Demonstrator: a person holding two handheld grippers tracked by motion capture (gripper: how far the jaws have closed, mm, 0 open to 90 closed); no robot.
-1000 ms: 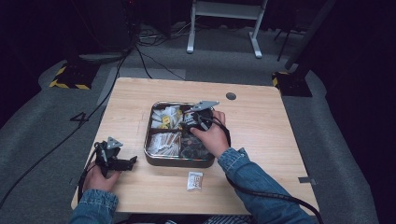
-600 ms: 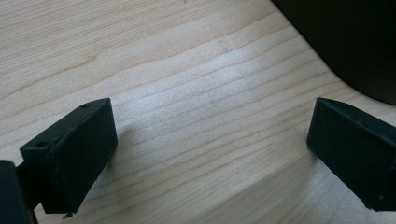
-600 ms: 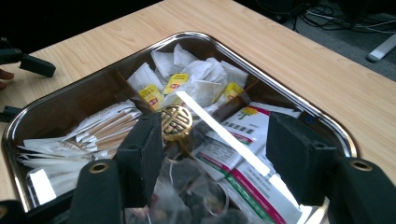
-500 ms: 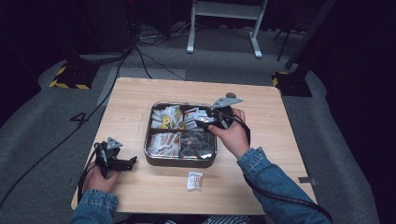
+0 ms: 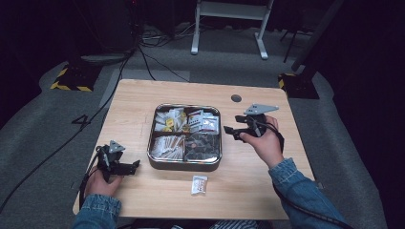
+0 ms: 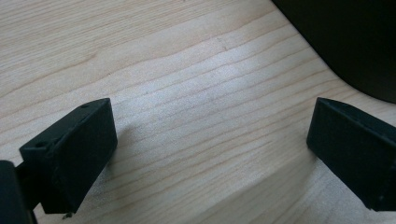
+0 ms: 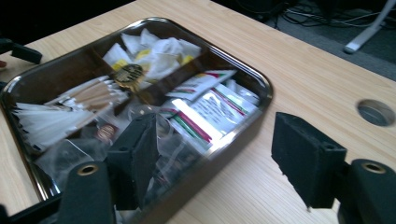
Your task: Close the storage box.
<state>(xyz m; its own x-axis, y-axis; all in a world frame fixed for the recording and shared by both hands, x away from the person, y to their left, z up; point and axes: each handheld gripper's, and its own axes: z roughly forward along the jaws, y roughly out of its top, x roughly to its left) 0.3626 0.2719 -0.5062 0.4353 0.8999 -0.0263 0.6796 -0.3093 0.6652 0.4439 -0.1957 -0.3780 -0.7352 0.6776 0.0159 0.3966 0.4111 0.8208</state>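
Observation:
A square metal tray stands mid-table, divided into compartments that hold white sachets, red-striped packets and darker wrapped items. My right gripper hovers just right of the tray, pointing at it. In the right gripper view the right gripper is open, its jaws have just been opening, and nothing lies between them; the tray sits beyond. My left gripper rests on the table left of the tray. The left gripper is open over bare wood beside the dark tray wall.
One small white packet lies on the table in front of the tray. A round cable hole sits at the back right of the wooden table. Cables and a white stand are on the floor behind.
My right hand has drawn back from over the tray's upper right compartment to the table at the tray's right side. The left hand has stayed put.

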